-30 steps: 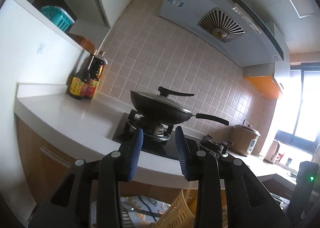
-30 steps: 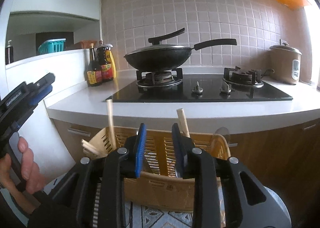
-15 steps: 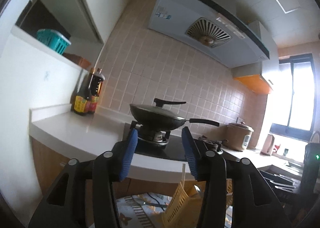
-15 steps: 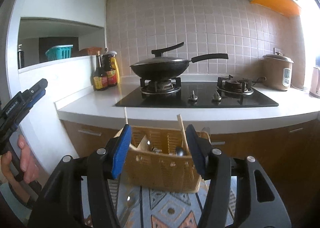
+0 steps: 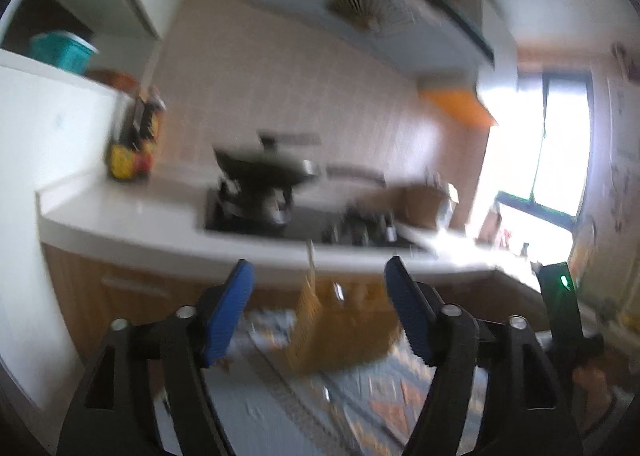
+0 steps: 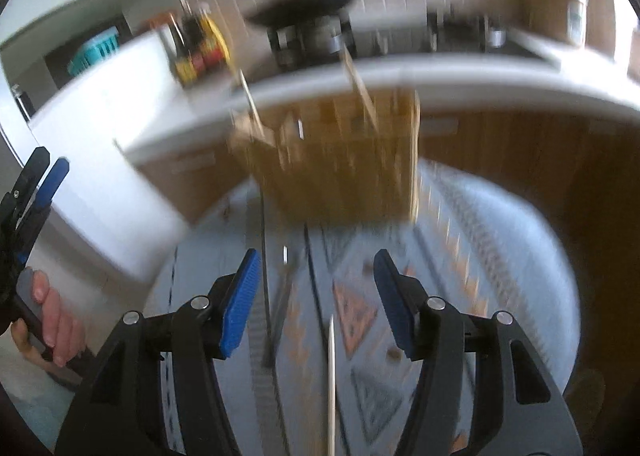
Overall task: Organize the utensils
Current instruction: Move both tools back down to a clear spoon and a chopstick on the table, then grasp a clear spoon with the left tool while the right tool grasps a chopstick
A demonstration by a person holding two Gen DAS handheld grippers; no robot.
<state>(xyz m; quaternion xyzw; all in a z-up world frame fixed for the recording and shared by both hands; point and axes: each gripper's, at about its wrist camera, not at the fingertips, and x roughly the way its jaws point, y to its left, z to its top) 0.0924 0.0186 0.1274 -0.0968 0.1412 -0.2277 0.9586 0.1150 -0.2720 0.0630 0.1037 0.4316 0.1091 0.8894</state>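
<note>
Both views are motion-blurred. A yellow slotted basket point(image 6: 340, 176) stands on a patterned cloth point(image 6: 460, 256) on the floor, with wooden chopsticks point(image 6: 360, 88) sticking up from it. A pale chopstick point(image 6: 331, 376) and a dark, blurred long utensil point(image 6: 264, 288) lie on the cloth in front of it. My right gripper point(image 6: 316, 256) hangs open above these, tipped downward, with nothing between its pads. My left gripper point(image 5: 319, 268) faces the basket point(image 5: 340, 332) from further back; its jaws are opening and hold nothing. It also shows at the left edge point(image 6: 50, 160) of the right wrist view.
A white counter point(image 5: 140, 212) with wooden cabinet fronts runs behind the basket. On it are a wok on a gas hob point(image 5: 264, 176), sauce bottles point(image 5: 132, 152) and a rice cooker point(image 6: 560, 12). A white wall block point(image 6: 92, 160) stands at the left. A hand point(image 6: 48, 320) holds the left gripper.
Both grippers' jaws have spread wider. The right view has tipped down from the counter onto the cloth and pulled back from the basket. The left view has swung and backed off.
</note>
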